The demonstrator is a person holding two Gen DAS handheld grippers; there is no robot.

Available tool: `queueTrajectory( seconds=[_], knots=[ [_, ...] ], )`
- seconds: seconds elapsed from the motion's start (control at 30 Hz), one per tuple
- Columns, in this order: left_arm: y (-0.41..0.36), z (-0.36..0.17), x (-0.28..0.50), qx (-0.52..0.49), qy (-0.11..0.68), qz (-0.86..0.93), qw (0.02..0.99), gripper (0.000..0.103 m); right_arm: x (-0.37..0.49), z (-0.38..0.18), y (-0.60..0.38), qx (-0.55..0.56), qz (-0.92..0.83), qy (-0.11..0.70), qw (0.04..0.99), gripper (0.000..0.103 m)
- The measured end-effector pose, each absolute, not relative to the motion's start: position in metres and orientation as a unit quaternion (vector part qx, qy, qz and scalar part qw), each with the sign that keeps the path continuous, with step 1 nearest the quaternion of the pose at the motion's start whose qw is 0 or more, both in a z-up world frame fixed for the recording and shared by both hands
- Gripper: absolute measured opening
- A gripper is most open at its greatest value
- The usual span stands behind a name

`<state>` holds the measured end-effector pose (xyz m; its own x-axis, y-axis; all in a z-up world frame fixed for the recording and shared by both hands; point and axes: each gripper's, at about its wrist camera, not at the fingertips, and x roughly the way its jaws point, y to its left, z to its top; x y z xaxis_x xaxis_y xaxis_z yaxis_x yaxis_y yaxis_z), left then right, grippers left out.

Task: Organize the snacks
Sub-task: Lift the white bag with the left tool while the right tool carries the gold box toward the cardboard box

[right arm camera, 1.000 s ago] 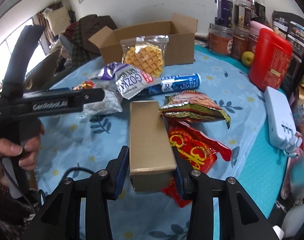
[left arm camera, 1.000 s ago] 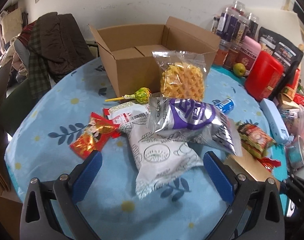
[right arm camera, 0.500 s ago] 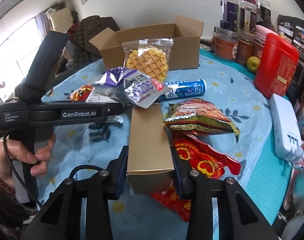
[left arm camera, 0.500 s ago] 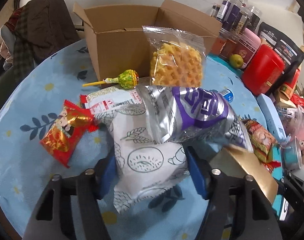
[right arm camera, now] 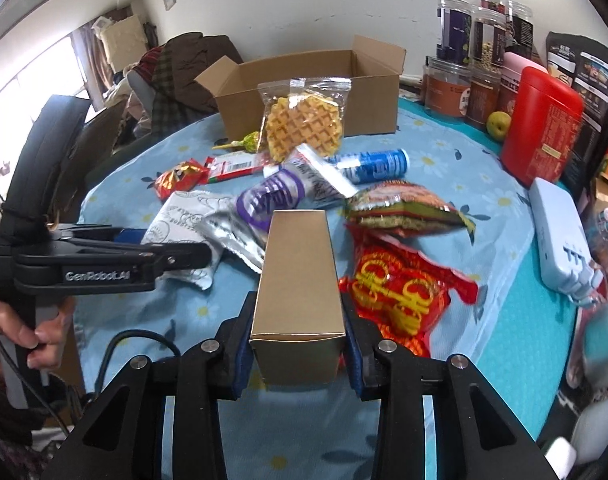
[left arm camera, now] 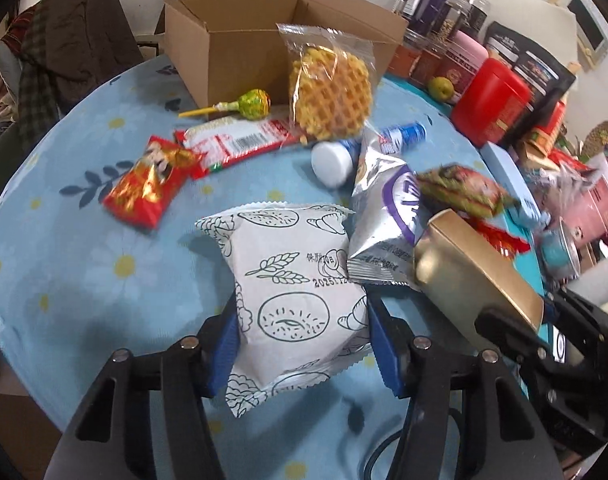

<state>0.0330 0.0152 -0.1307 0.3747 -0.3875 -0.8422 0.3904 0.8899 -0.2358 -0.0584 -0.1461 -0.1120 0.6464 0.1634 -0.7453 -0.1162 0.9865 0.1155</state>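
Observation:
My left gripper (left arm camera: 302, 344) is shut on a white bread packet (left arm camera: 292, 292) printed with pastry drawings, lifted off the table; it also shows in the right wrist view (right arm camera: 184, 220). My right gripper (right arm camera: 298, 344) is shut on a gold box (right arm camera: 300, 280), held above the table, also seen in the left wrist view (left arm camera: 476, 276). An open cardboard box (left arm camera: 240, 40) stands at the back (right arm camera: 316, 88). A silver and purple bag (left arm camera: 388, 224) lies beside the packet. A bagged waffle (right arm camera: 304, 124) leans on the cardboard box.
On the blue flowered tablecloth (left arm camera: 84, 264) lie a lollipop (left arm camera: 248, 104), red candy packets (left arm camera: 148, 184), a blue tube (right arm camera: 368, 166), a green snack bag (right arm camera: 400, 212) and a red bag (right arm camera: 404, 292). A red canister (right arm camera: 540, 124), jars (right arm camera: 476, 40) and a white device (right arm camera: 560, 232) stand right.
My left gripper closed on the white packet and lifted it; the silver bag slid off to the right. My right gripper raised the gold box a little.

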Motion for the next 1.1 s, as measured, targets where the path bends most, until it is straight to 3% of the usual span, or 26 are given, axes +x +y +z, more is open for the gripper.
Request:
queueTrajectory(
  seconds=[0.3,0.43,0.57,0.7,0.8,0.87,1.1],
  knots=[
    [0.023,-0.132,0.007,0.019,0.523,-0.238,0.818,0.058,-0.08,-0.121,-0.132,0.03,0.096,0.441,0.892,0.038],
    [0.018,-0.138,0.011,0.025,0.524,-0.23,0.82,0.067,-0.075,-0.128,-0.129,0.024,0.092,0.448,0.889,0.04],
    [0.003,-0.141,0.012,0.075,0.51,-0.206,0.832,0.079,-0.068,-0.128,-0.128,0.009,0.08,0.442,0.893,0.058],
    [-0.003,-0.145,0.013,0.091,0.485,-0.189,0.849,0.08,-0.061,-0.131,-0.127,0.009,0.083,0.443,0.893,0.058],
    [0.003,-0.145,0.012,0.078,0.472,-0.185,0.858,0.073,-0.057,-0.136,-0.128,0.015,0.085,0.448,0.89,0.058],
    [0.006,-0.143,0.011,0.077,0.465,-0.18,0.864,0.06,-0.055,-0.139,-0.129,0.02,0.088,0.452,0.887,0.041],
    [0.025,-0.14,0.007,0.045,0.463,-0.189,0.865,0.057,-0.058,-0.135,-0.128,0.018,0.089,0.441,0.893,0.037]
  ],
)
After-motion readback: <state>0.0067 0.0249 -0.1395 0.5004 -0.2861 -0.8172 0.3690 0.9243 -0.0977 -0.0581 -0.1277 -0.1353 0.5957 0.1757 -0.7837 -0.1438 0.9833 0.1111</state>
